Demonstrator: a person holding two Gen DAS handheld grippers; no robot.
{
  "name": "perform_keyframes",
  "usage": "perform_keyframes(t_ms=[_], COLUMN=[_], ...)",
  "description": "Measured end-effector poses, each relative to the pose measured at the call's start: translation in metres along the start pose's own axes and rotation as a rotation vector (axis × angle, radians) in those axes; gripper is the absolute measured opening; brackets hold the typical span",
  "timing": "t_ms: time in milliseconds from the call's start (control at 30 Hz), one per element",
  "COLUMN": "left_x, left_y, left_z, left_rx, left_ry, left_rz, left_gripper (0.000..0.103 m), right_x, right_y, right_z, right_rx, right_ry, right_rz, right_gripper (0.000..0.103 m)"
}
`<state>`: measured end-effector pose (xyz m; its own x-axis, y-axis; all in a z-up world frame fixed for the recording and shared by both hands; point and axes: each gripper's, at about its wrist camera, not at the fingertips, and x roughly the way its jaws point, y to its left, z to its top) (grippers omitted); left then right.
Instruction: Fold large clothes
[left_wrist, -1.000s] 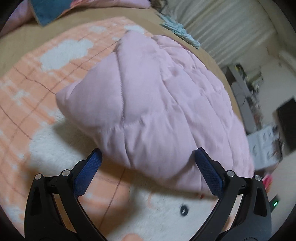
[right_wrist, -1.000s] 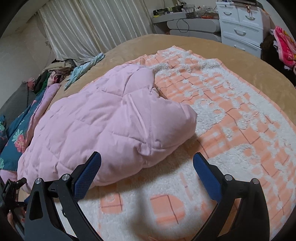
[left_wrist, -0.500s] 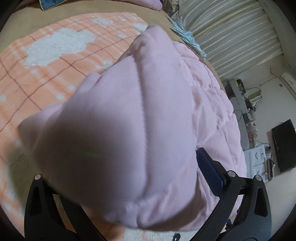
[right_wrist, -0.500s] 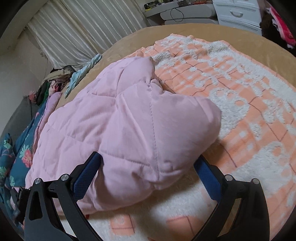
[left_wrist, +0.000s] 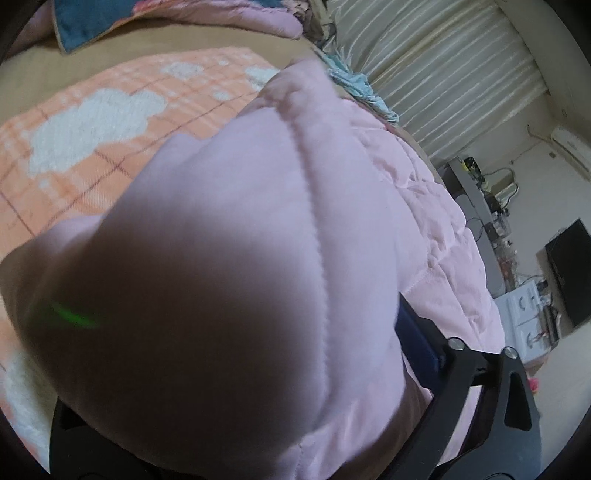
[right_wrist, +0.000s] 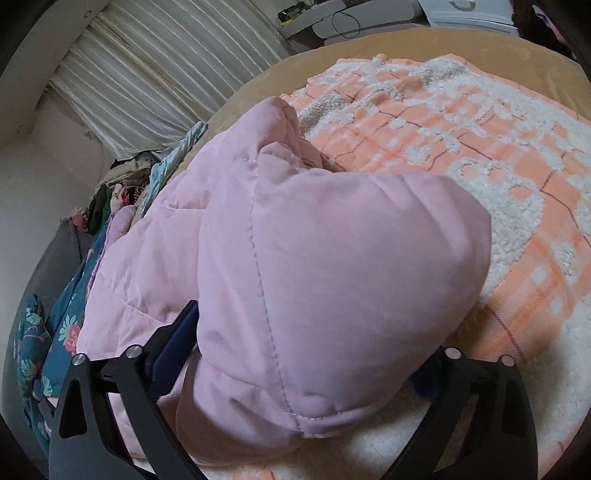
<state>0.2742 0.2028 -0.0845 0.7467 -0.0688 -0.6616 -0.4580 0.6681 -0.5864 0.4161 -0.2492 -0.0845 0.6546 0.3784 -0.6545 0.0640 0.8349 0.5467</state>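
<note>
At the bottom of the left wrist view, the left hand-held gripper (left_wrist: 236, 417) is almost buried under a bulge of the pink quilted jacket (left_wrist: 229, 280); only its lower-right blue pad (left_wrist: 415, 345) shows, so I cannot tell whether it grips. The right wrist view shows more: the right hand-held gripper (right_wrist: 303, 373) has its fingers spread apart with a puffy fold of the jacket (right_wrist: 332, 266) between them, the left blue pad (right_wrist: 173, 350) beside the cloth. The jacket lies on an orange-and-white plaid blanket (right_wrist: 480, 147) over a tan bed (right_wrist: 388, 48). Farther off: a floral quilt (right_wrist: 48, 332) at lower left, pale curtains (right_wrist: 166, 66), white drawers (left_wrist: 524, 314) and a dark screen (left_wrist: 569, 269).
</note>
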Motion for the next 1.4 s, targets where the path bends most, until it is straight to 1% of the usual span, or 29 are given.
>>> perform_keyframes(t_ms=[33, 67, 100, 133, 167, 200, 233, 267, 367, 433, 600, 800, 1100, 1233, 1400], left_x=[-0.002, -0.003, -0.005, -0.006, -0.007, -0.008, -0.009, -0.008, -0.013, -0.012, -0.009, -0.020, -0.050, -0.069, -0.087], left_y=[-0.005, -0.008, -0.013, -0.019, -0.022, -0.027, -0.032, -0.035, -0.045, -0.048, -0.047, -0.047, -0.063, -0.072, -0.076], left_z=[0.000, 0.000, 0.000, 0.001, 0.002, 0.003, 0.004, 0.004, 0.003, 0.005, 0.009, 0.012, 0.023, 0.026, 0.024], left_rx=[0.021, 0.035, 0.060, 0.086, 0.104, 0.131, 0.155, 0.169, 0.216, 0.241, 0.265, 0.307, 0.357, 0.381, 0.401], left_ry=[-0.009, -0.015, -0.023, -0.030, -0.034, -0.040, -0.043, -0.044, -0.051, -0.056, -0.053, -0.060, -0.086, -0.101, -0.108], left_rz=[0.007, 0.012, 0.020, 0.028, 0.032, 0.038, 0.046, 0.049, 0.064, 0.076, 0.084, 0.090, 0.088, 0.083, 0.081], left_gripper=[0.083, 0.078, 0.073, 0.070, 0.064, 0.059, 0.057, 0.053, 0.045, 0.043, 0.039, 0.034, 0.030, 0.030, 0.030], right_x=[0.000, 0.000, 0.000, -0.001, -0.001, -0.002, -0.003, -0.004, -0.007, -0.008, -0.011, -0.023, -0.060, -0.078, -0.096], right_y=[0.001, 0.003, 0.006, 0.010, 0.014, 0.018, 0.021, 0.024, 0.031, 0.036, 0.045, 0.063, 0.100, 0.113, 0.116], right_z=[0.000, 0.000, 0.000, 0.000, 0.000, 0.000, 0.000, 0.000, 0.000, -0.002, -0.001, 0.001, 0.003, 0.004, 0.002], right_rx=[-0.007, -0.013, -0.026, -0.049, -0.067, -0.088, -0.106, -0.121, -0.178, -0.206, -0.271, -0.370, -0.517, -0.550, -0.563], right_ry=[-0.002, -0.003, -0.007, -0.014, -0.019, -0.025, -0.031, -0.035, -0.052, -0.055, -0.058, -0.082, -0.139, -0.156, -0.165], right_rz=[0.016, 0.027, 0.032, 0.027, 0.023, 0.022, 0.023, 0.021, 0.015, 0.008, -0.008, -0.018, -0.015, -0.004, 0.000], right_gripper=[0.082, 0.075, 0.072, 0.067, 0.062, 0.059, 0.055, 0.051, 0.043, 0.040, 0.036, 0.031, 0.028, 0.028, 0.027])
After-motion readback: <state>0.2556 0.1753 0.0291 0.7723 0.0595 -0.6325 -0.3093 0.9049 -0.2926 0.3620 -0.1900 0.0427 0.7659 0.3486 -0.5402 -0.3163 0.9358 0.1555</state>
